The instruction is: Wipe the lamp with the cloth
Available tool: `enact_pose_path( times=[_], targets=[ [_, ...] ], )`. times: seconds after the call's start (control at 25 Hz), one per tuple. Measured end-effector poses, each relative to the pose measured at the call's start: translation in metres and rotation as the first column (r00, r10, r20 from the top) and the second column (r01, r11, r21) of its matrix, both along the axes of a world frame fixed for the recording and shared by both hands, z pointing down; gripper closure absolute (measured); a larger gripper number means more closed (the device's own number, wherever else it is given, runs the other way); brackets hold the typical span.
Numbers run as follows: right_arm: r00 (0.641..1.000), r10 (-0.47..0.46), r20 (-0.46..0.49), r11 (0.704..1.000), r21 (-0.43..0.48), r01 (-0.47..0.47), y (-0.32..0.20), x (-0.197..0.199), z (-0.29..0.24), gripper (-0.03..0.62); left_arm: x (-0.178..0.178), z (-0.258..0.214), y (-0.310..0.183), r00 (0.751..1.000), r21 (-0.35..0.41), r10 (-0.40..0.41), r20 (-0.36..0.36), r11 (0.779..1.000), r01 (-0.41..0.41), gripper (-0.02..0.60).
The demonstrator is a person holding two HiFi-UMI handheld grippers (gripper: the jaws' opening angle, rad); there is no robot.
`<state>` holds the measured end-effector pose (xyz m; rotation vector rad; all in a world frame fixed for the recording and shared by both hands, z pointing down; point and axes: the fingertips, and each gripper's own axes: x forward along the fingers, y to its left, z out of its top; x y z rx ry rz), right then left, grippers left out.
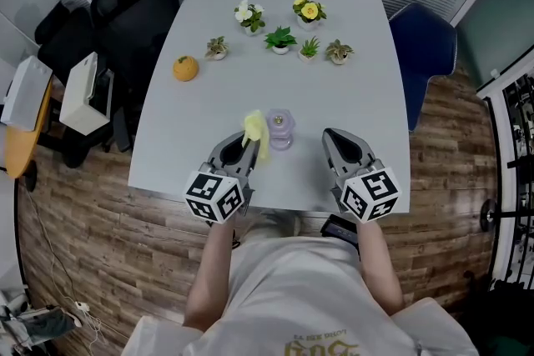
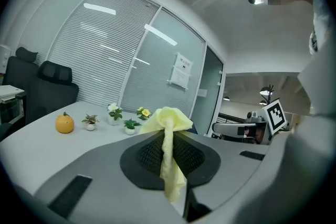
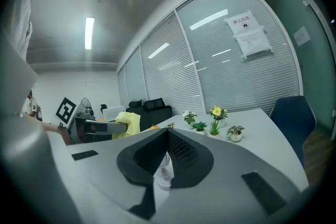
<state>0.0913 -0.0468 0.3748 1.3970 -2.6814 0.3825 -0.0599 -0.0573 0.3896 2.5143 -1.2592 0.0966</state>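
1. Head view: the left gripper (image 1: 249, 142) is clamped on the yellow cloth (image 1: 255, 132). The cloth bunches above its tips, just beside the lamp (image 1: 281, 129), a small translucent piece standing upright near the front edge of the grey table (image 1: 209, 121). The right gripper (image 1: 331, 137) hangs on the lamp's other side, apart from it, with its jaws together on nothing. The lamp looks light and nothing steadies it, so I judge that a sideways push from the cloth could tip it or slide it toward the near edge. Six small pots (image 1: 280, 40) stand at the far end, each holding a plant, two of them in flower. An orange fruit (image 1: 185, 67) lies loose beside them.

2. Left gripper view: the pads pinch the cloth into a narrow strip, with a tuft above and a tail below. So little of it is caught that a hard rub may well drag it free. The pots and the fruit sit far off to the left.

3. Right gripper view: the jaws meet along their length. A pale translucent shape shows in the slit beneath them, probably the lamp on the table beyond, not gripped. Closed like this, the gripper cannot brace the lamp. The planted pots stand beyond, to the right.
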Motion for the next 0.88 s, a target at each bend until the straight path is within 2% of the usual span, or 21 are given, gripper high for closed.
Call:
enact_pose_path(
  times=[0.88],
  targets=[
    [1.000, 0.001, -0.013, 1.000, 0.013, -0.001, 0.0016, -0.0004, -0.0058, 0.580, -0.0009, -0.0051, 0.0012, 1.000, 0.019, 0.021, -0.013, 1.000, -0.020, 0.558]
  ],
)
